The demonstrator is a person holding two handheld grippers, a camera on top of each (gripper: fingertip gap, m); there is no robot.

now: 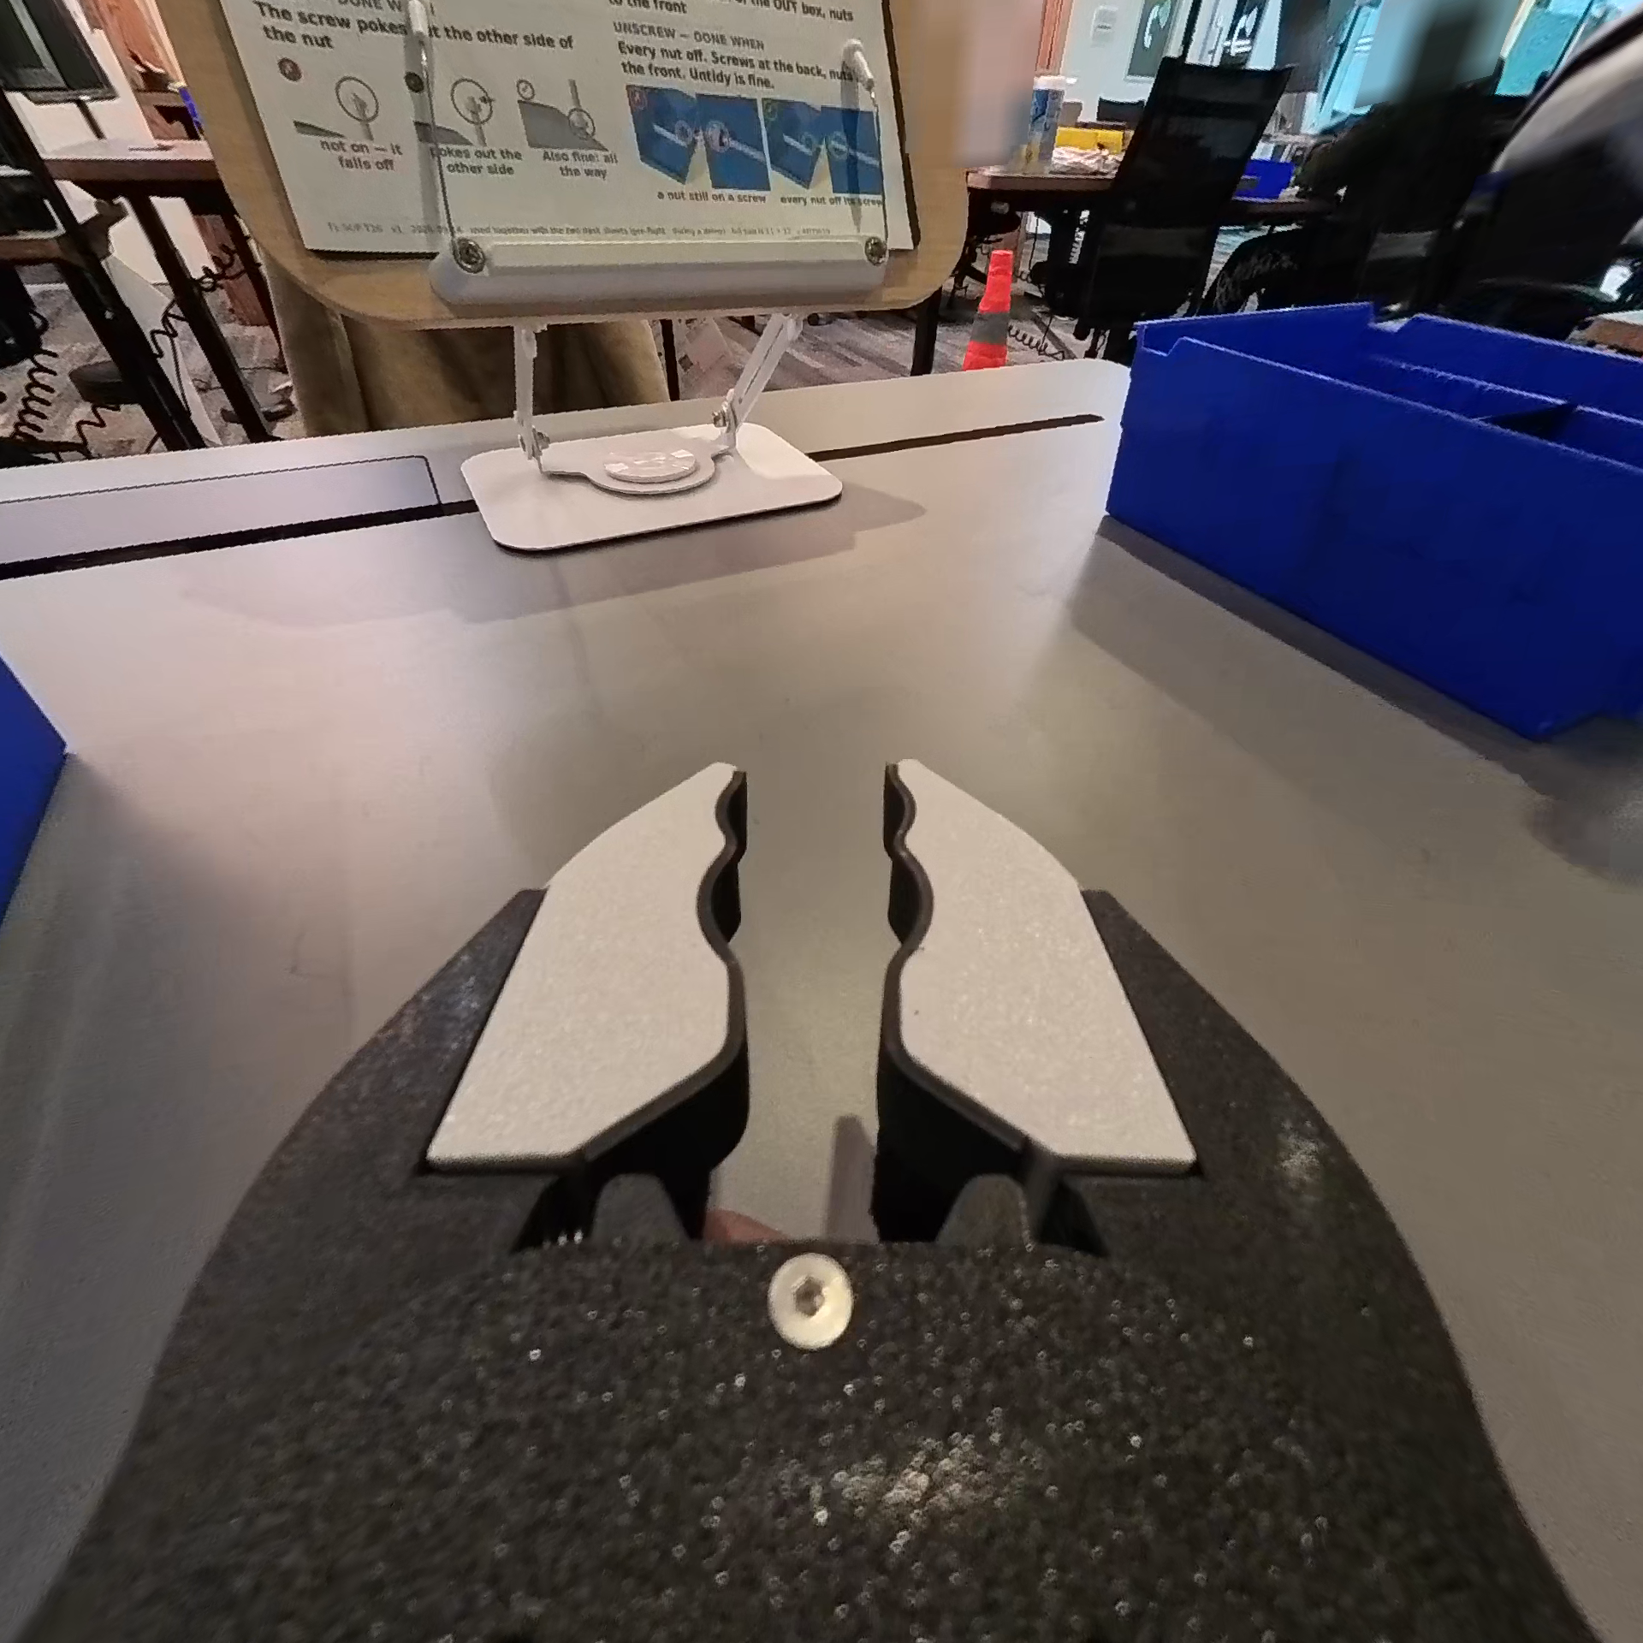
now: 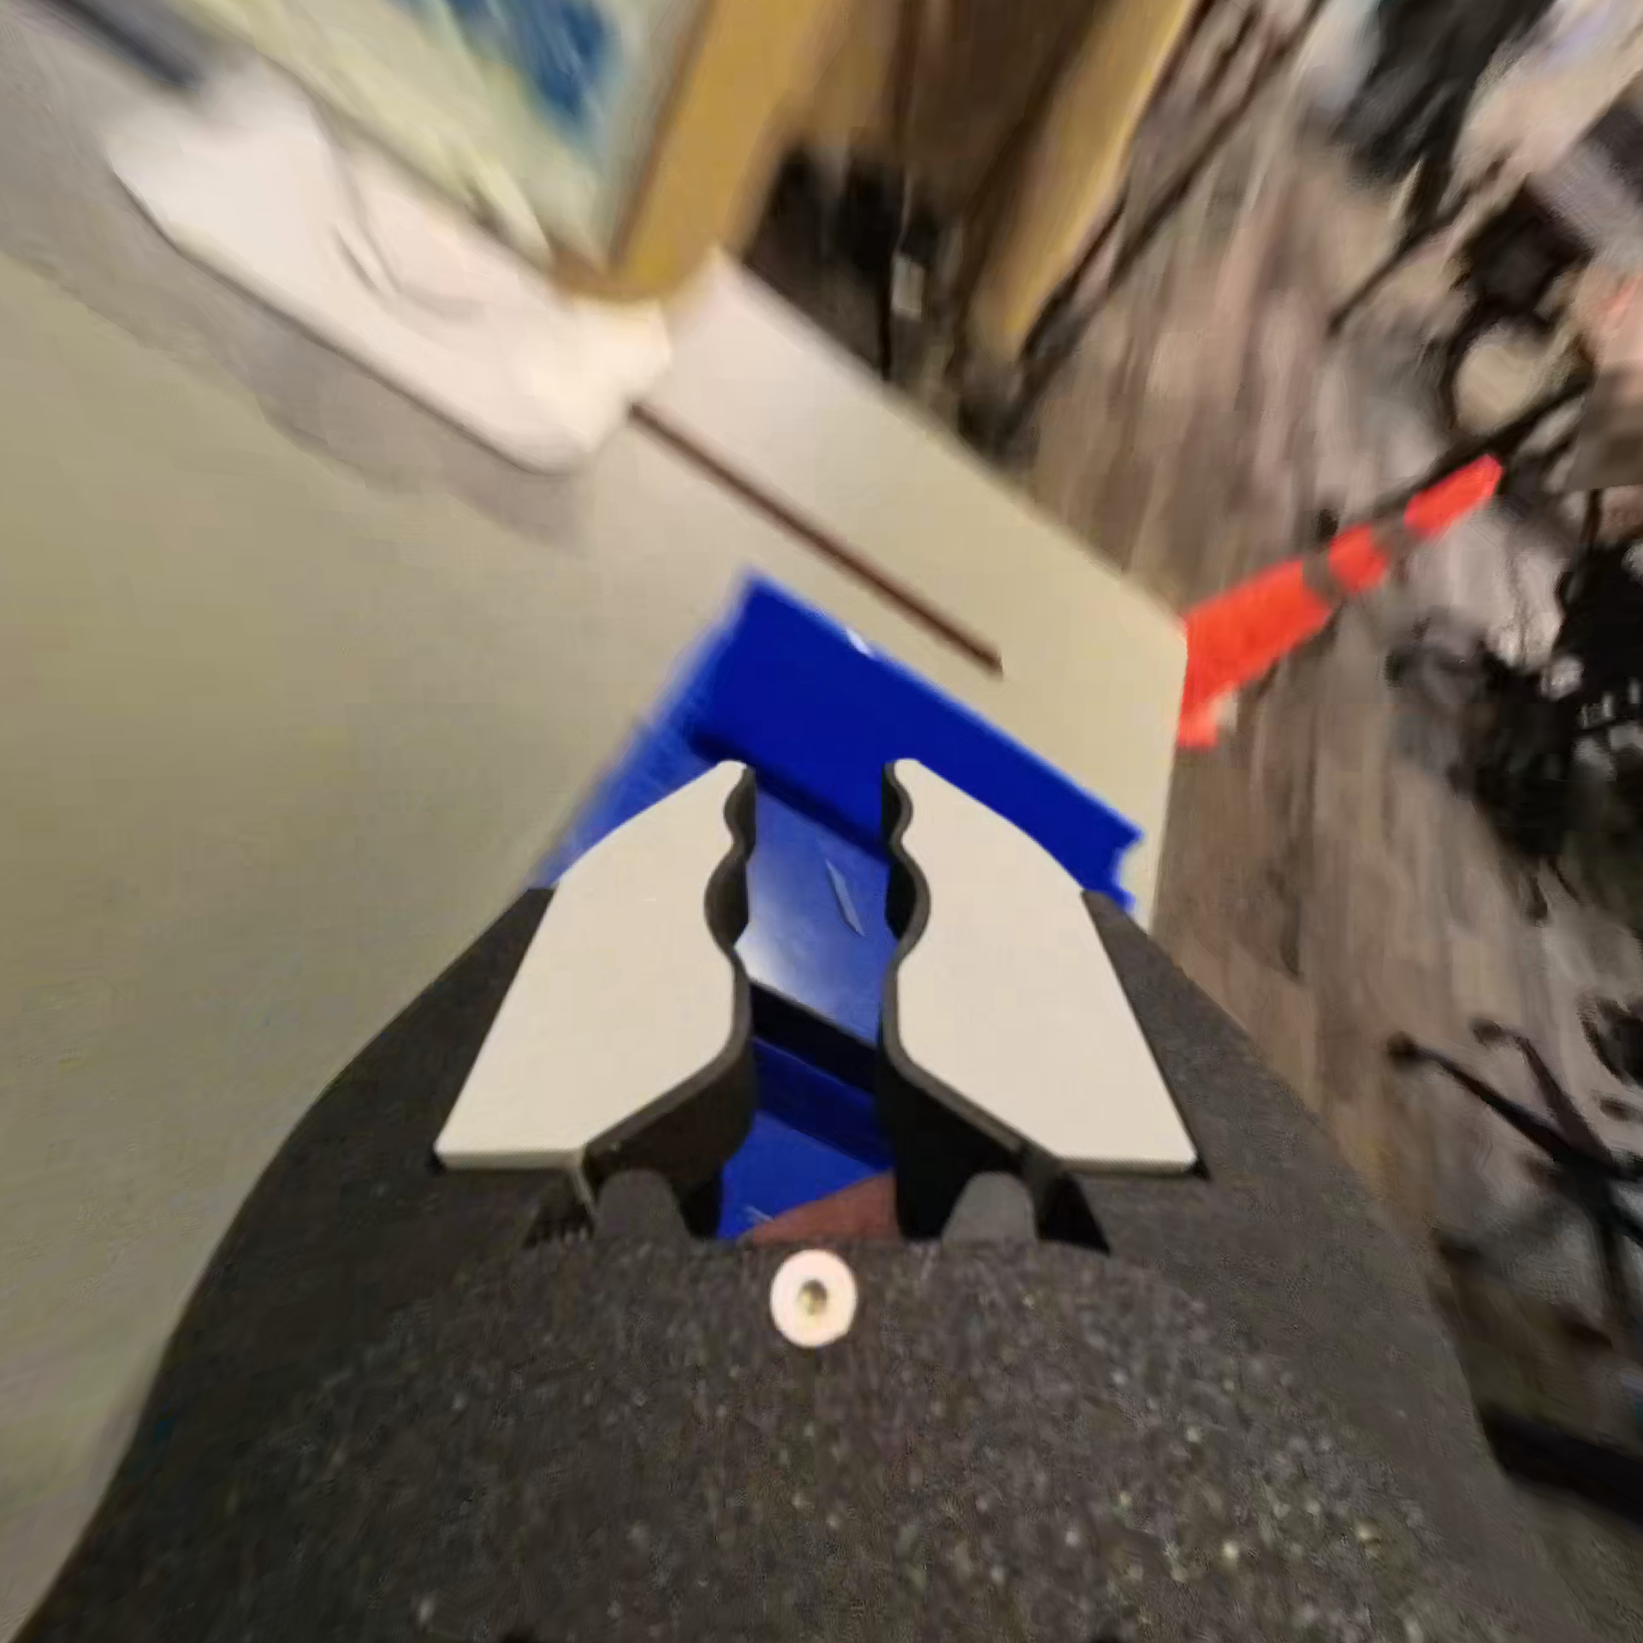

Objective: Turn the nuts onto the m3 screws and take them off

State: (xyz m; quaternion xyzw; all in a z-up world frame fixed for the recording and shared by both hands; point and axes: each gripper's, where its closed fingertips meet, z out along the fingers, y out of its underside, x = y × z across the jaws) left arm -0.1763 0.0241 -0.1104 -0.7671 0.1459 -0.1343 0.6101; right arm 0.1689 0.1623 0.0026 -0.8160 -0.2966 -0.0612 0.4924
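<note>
Ahead of my left gripper a stand sits at the table's far edge, holding a sheet above it. A bin lies to its right on the table, another bin's corner to my left. A cone stands on the floor behind. My right gripper is over the right bin.

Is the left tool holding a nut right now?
No, the left tool is open, with only bare grey table showing between its fingers.
</note>
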